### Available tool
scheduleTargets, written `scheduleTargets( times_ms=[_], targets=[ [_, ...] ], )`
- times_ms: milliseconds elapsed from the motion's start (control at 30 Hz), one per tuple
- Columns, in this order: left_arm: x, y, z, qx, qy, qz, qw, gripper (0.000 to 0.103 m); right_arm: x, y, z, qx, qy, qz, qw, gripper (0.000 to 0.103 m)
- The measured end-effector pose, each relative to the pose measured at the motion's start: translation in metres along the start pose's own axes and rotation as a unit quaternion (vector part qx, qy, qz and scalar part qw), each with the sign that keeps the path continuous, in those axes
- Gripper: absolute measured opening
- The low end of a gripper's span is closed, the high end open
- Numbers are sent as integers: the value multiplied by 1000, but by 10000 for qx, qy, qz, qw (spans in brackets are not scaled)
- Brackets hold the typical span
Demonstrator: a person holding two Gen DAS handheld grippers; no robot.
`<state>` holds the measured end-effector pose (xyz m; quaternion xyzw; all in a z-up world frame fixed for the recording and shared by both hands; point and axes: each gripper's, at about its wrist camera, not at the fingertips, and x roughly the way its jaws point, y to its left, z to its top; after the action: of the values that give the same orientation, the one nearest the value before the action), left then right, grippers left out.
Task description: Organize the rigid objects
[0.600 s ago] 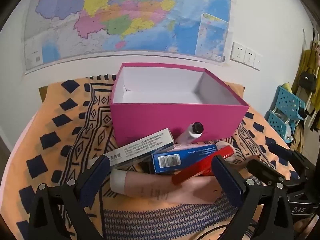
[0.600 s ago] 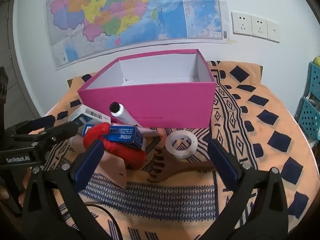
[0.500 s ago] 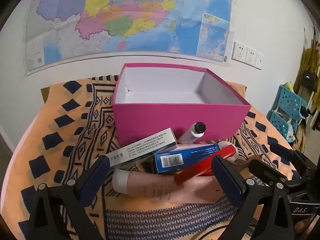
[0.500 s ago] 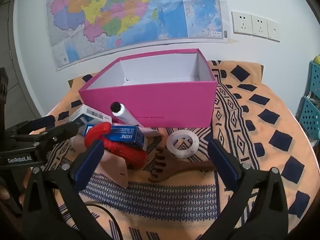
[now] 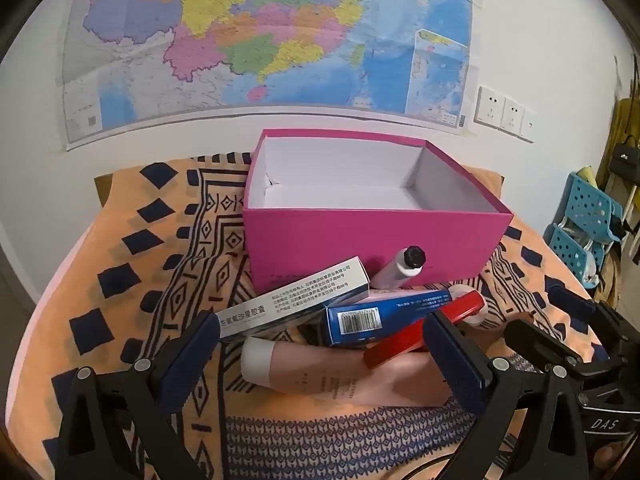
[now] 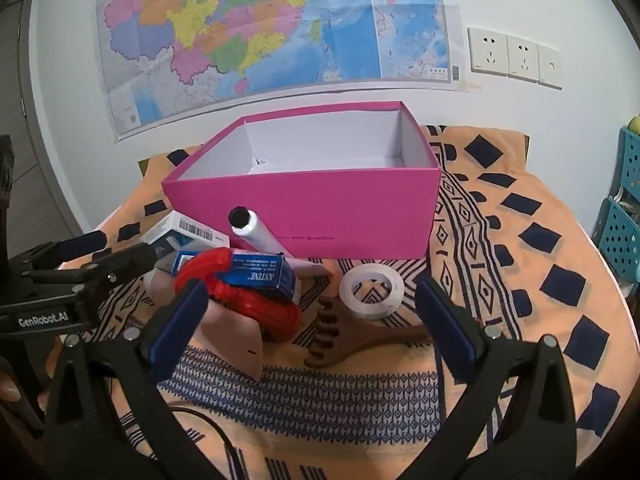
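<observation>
Both grippers sit low over the table with nothing in them. The left gripper (image 5: 320,344) has its jaws spread wide, and the pile of stuff is right past its fingertips. The pink tube (image 5: 340,376) lies flat between the two fingers, not touched by either. On top of it are a blue carton (image 5: 384,314) and a grey-white carton (image 5: 296,304) leaning on the pile, with a red tool (image 5: 424,332) running just beside the right-hand finger.

The right gripper (image 6: 312,308) is spread wide too. The wooden comb (image 6: 352,338) and the tape roll (image 6: 372,290) sit on the cloth between its fingers, apart from both pads. A white bottle (image 6: 256,232) with a black cap leans on the front wall of the open pink box (image 6: 320,208), which stands behind everything on the patterned orange cloth (image 6: 520,240). No items are visible inside the box.
</observation>
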<state>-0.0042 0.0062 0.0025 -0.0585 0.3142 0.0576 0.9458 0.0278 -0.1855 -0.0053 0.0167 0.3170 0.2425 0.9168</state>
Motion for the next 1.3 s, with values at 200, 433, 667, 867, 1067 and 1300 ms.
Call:
scheduleTargets(
  times_ms=[200,433,667,867,1067,1300],
  targets=[
    [-1,0,0,2,-7,1,10000,103,-1,1,1,-4,-23,4,10000,103],
    [-1,0,-1,8,-25,11,10000,103,0,2,0,-6,-19,45,10000,103],
    [-1,-1,-1,14,-25,8,10000,103,0,3,0,4,-22,69,10000,103],
    [-1,-1,-1,5,-21,1,10000,103,1,4,0,13,-27,94,10000,103],
    [-2,-1,-1,8,-27,0,10000,103,2,5,-1,14,-40,135,9999,103],
    [-1,0,-2,5,-29,-9,10000,103,2,5,-2,6,-52,164,9999,103]
  ],
)
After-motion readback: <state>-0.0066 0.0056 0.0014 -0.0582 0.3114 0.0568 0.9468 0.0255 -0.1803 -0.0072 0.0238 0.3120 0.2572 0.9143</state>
